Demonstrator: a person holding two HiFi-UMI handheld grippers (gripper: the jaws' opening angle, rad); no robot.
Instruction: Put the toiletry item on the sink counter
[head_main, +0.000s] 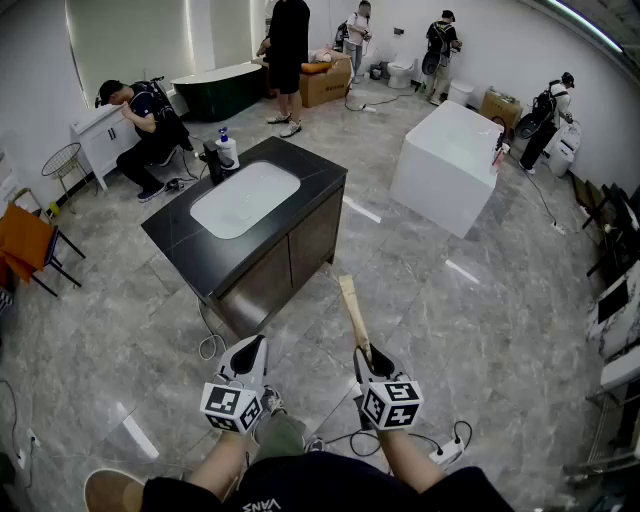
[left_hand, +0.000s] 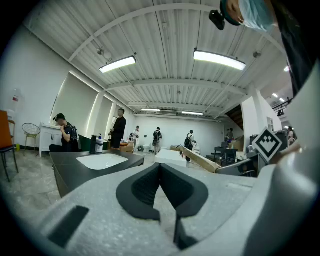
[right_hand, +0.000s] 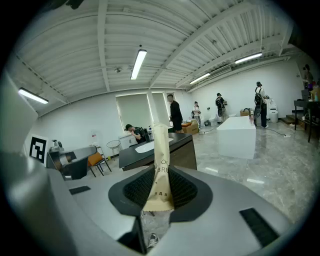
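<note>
The right hand-held gripper (right_hand: 159, 187) is clamped on the lower end of the toiletry item (head_main: 352, 310), a long tan paper-sleeved stick, and most of its length juts out past the jaws. Held only at one end, it may pivot or slide out of the pads if the gripper swings or the sleeve gives way. On the floor (head_main: 400, 290) between the person and the goal, a looped cable (head_main: 207, 345) lies by the base of the counter (head_main: 310, 180), a likely snag for a foot on the way in. At the counter itself the long stick could knock the bottle (head_main: 227, 150) at the far edge or drop into the white basin (head_main: 245, 198) instead of resting on the dark top. Both forearms (head_main: 222, 462) reach forward, low and close together. The left hand-held gripper (left_hand: 160, 187) has its jaws together on nothing, just left of the right one, which aims the stick towards the counter, well apart at far left.
</note>
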